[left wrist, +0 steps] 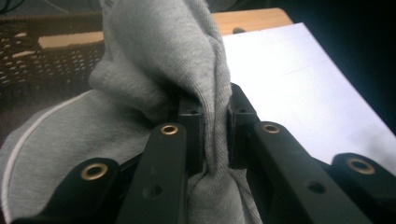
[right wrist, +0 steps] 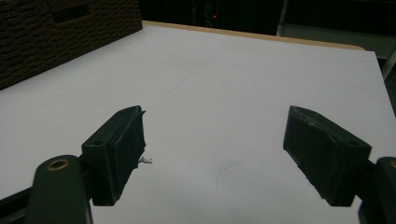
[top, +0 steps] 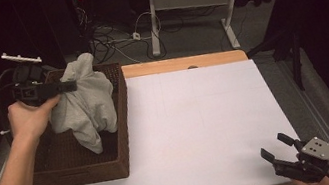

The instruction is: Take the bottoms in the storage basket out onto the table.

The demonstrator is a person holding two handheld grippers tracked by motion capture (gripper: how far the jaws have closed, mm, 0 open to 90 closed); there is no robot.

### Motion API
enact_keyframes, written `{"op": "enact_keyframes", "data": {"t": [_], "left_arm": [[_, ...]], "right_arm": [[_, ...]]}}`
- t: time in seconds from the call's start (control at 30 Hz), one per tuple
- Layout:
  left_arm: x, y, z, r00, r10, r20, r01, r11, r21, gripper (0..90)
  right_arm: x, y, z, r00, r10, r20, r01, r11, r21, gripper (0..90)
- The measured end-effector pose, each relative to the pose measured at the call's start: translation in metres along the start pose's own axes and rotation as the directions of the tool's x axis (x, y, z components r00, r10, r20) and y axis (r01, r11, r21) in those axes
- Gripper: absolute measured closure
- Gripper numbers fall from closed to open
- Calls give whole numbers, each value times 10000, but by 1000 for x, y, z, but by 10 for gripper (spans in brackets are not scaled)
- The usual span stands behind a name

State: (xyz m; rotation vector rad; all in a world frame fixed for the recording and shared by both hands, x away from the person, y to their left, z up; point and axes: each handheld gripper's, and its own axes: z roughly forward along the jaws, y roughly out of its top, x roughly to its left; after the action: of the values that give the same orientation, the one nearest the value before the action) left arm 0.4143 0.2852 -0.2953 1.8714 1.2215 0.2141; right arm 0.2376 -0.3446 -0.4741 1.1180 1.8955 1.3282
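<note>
While the grey garment (top: 84, 102) hung bunched above the wicker basket (top: 125, 124), its lower folds inside, the lift looked begun and the move to the white sheet (top: 197, 117) beside the basket remained. The left gripper (left wrist: 215, 133) pinched a fold between clenched jaws, a grip seen plainly in its own view. The right gripper (right wrist: 212, 156) waited, jaws spread, far from the basket.
</note>
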Motion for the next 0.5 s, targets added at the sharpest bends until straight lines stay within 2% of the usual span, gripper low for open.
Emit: {"op": "enact_keyframes", "data": {"t": [0.2,0.27,0.43,0.47,0.5], "left_arm": [[-5,7,-8,9994,12,340,-1,9995,-322,792],[-11,10,-10,9989,182,438,-165,9991,-399,791],[-18,13,-11,9983,271,521,-248,9987,-443,791],[-22,15,-10,9984,439,364,-425,9984,-385,791],[-22,15,-10,9984,439,364,-425,9984,-385,790]], "right_arm": [[0,0,0,10000,-4,5,4,10000,8,215],[0,0,0,10000,3,0,-3,10000,-18,215],[0,0,0,10000,1,-6,-1,10000,0,215],[0,0,0,10000,5,-3,-5,10000,2,215],[0,0,0,10000,5,-3,-5,10000,2,215]]}}
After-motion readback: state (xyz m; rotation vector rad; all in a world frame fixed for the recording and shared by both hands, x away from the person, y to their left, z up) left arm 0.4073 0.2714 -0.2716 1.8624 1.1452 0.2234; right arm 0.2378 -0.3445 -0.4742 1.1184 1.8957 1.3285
